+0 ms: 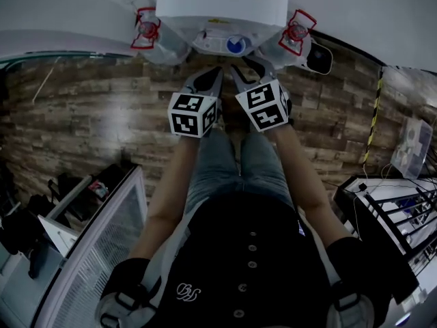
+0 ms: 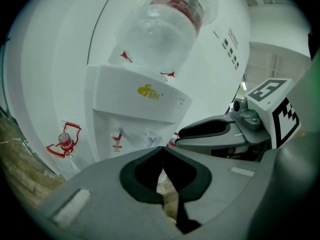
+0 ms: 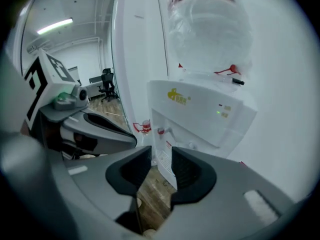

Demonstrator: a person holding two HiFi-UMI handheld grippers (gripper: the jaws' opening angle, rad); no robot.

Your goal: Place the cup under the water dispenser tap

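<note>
The white water dispenser [image 1: 222,5] stands straight ahead, its upturned clear bottle [image 2: 160,29] on top. A red tap [image 2: 116,134] and a second tap [image 2: 149,135] hang in the dispenser's [image 2: 140,109] recess. My left gripper [image 1: 215,74] is shut, tips touching, with nothing in it [image 2: 163,148]. Beside it, my right gripper [image 1: 239,70] is open by a narrow gap and empty [image 3: 161,171]. Both point at the dispenser's [image 3: 200,109] front. No cup shows plainly. A round blue-and-white thing [image 1: 235,44] sits at the dispenser's front; what it is I cannot tell.
Red-framed holders [image 1: 145,29] [image 1: 298,27] flank the dispenser. The floor is wood plank [image 1: 89,115]. A white cabinet [image 1: 102,251] stands at lower left, a black wire rack [image 1: 396,210] at right, with a yellow-black striped post [image 1: 374,115] behind it.
</note>
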